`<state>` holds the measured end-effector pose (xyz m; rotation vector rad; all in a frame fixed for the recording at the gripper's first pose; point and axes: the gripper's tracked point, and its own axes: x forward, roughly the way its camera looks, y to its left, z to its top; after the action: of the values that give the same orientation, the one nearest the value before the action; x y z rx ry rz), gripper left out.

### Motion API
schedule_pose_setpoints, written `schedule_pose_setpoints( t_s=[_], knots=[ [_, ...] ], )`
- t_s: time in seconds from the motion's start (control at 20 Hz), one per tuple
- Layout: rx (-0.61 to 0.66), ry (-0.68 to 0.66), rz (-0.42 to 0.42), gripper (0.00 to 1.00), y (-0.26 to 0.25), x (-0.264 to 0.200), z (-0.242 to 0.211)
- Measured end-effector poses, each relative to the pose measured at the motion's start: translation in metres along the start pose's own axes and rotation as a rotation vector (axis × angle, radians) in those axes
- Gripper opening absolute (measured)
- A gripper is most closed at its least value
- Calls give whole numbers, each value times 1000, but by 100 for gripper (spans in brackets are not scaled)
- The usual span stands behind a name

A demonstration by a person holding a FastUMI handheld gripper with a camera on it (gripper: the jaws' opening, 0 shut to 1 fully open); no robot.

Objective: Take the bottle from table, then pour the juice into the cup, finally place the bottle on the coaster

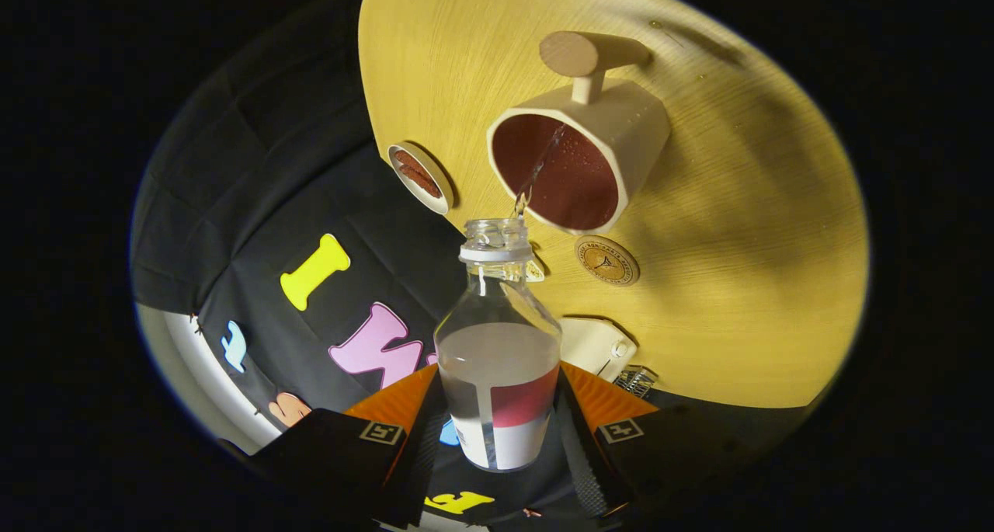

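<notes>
Jaws clamp the bottle [498,361] by its lower body, tipping its neck toward the cup [578,163] at one o'clock so juice streams in.

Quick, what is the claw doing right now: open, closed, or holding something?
Claw: closed on the bottle, both fingers pressing its sides, tilted so liquid streams into the cup.

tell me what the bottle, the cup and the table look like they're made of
Bottle, held in the gripper: clear plastic or glass, glossy; the liquid shows through the wall, and a white ring sits at the neck.
Cup: matte cream outside, dark red inside, probably ceramic or plastic; its peg handle looks like pale wood.
Table: light wood or wood-look laminate, with fine straight grain.
</notes>
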<state>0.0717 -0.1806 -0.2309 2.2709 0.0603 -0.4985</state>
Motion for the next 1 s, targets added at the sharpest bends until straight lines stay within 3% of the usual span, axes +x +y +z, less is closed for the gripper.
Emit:
schedule_pose_setpoints(
  t_s=[1.0],
  knots=[
    [-10, 55, -102, 76, -9, -4, -9]
  ],
)
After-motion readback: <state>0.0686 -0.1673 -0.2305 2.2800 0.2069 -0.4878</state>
